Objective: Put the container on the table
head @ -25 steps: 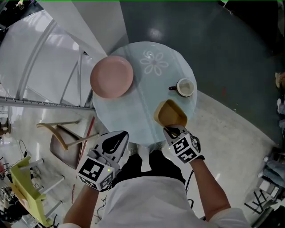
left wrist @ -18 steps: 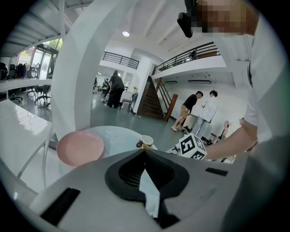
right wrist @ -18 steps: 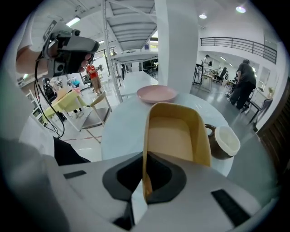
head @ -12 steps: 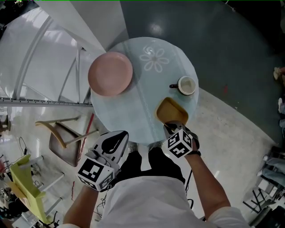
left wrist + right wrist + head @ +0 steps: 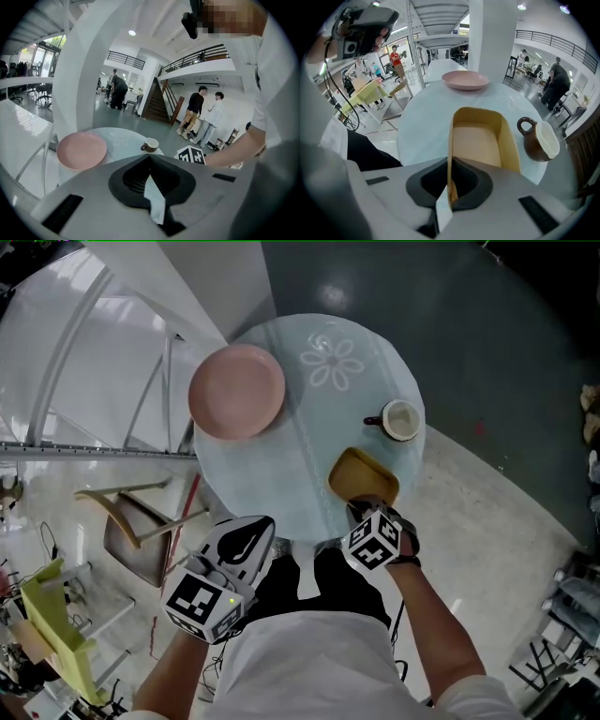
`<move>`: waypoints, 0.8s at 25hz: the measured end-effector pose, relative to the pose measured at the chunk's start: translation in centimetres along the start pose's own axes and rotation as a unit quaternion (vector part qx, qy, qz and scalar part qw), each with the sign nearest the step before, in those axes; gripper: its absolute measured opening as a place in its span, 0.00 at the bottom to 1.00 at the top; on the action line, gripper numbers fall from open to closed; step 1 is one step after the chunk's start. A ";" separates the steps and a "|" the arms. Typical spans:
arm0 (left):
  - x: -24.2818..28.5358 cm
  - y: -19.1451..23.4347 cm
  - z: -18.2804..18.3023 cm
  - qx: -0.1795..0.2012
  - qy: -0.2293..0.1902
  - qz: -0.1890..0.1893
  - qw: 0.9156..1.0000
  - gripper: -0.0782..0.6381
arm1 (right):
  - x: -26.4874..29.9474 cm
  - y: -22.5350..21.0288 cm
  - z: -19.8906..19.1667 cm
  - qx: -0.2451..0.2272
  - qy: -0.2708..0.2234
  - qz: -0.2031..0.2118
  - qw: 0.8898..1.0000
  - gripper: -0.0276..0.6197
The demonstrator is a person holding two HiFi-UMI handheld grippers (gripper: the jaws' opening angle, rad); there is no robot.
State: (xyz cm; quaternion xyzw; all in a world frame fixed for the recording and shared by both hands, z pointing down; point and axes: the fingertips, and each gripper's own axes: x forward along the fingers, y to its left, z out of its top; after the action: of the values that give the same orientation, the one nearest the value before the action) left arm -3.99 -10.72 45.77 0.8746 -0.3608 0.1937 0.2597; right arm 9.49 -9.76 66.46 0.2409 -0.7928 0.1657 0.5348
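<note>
Round pale-blue table (image 5: 281,465) on glossy floor (image 5: 487,352)

We see a pink plate (image 5: 236,391) lying flat at the far left. Well apart to its right stands a brown mug (image 5: 400,421), white inside, handle pointing left. A wooden chair (image 5: 127,545) sits on the pale floor (image 5: 487,512).
</note>
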 end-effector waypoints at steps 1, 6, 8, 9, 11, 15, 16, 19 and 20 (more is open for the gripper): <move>0.0 0.0 -0.1 0.000 0.001 0.000 1.000 0.14 | 0.2 0.1 0.0 -0.001 0.003 0.001 1.000 0.08; 0.0 0.1 -0.2 -0.001 0.004 -0.002 1.000 0.14 | 0.8 0.2 0.1 -0.001 0.011 0.004 1.000 0.08; 0.1 0.2 -0.3 -0.003 0.005 -0.002 1.000 0.14 | 1.1 0.2 0.1 -0.002 0.013 0.006 1.000 0.08; 0.1 0.3 -0.3 -0.003 0.005 -0.002 1.000 0.14 | 1.2 0.3 0.1 -0.002 0.014 0.006 1.000 0.08; 0.2 0.3 -0.2 -0.003 0.005 -0.003 1.000 0.14 | 1.4 0.4 0.0 -0.002 0.017 0.007 1.000 0.08; 0.2 0.5 -0.2 -0.004 0.004 -0.004 1.000 0.14 | 1.7 0.6 -0.2 -0.004 0.026 0.007 1.000 0.08; 0.2 0.5 -0.2 -0.004 0.004 -0.004 1.000 0.14 | 1.9 0.7 -0.2 -0.005 0.029 0.008 1.000 0.08; 0.3 0.5 -0.3 -0.004 0.005 -0.006 1.000 0.14 | 2.2 0.9 -0.3 -0.011 0.037 0.010 0.999 0.08; 0.3 0.5 -0.2 -0.004 0.005 -0.006 1.000 0.14 | 2.2 0.9 -0.3 -0.012 0.038 0.011 0.999 0.08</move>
State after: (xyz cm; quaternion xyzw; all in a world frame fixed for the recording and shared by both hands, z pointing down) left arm -4.22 -11.04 46.29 0.8748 -0.3549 0.1949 0.2659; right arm 8.49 -9.35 68.61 0.2192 -0.7764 0.1717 0.5655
